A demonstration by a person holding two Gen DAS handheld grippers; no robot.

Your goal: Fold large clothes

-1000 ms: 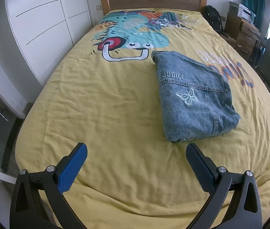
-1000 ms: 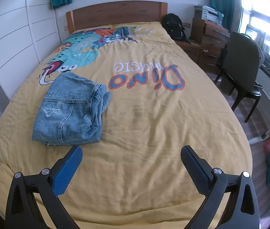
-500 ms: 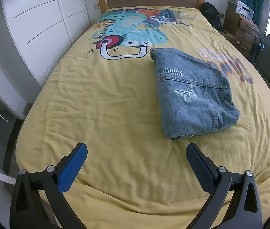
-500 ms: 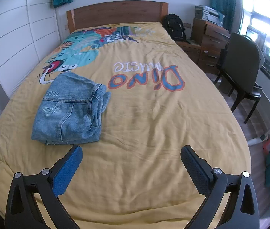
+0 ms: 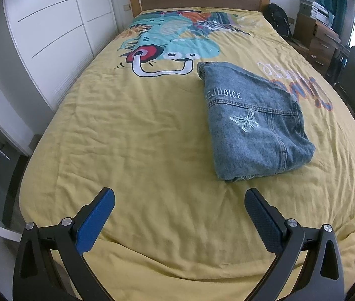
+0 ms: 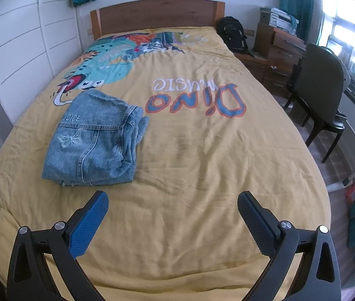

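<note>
- Denim jacket (image 5: 255, 123): lies on the yellow bedspread (image 5: 137, 135) as a compact folded bundle, back panel up, with a stitched butterfly and lettering showing. In the right wrist view the same jacket (image 6: 94, 140) sits toward the left half of the bed, its layered edges facing the printed words.
- Left gripper (image 5: 179, 202): jaws spread wide, holding nothing, above the bedspread near the foot of the bed, apart from the jacket.
- Right gripper (image 6: 172, 204): likewise released and empty, above bare bedspread (image 6: 202, 175), jacket ahead and to its left.
- Step in hand: judged from the tidy bundle, folding appears finished or nearly so; neither tool touches the cloth.
- Next move, as a judgement: either a final smoothing of the loose right-hand edge, which calls for a light pinch at the layers, or withdrawal.
</note>
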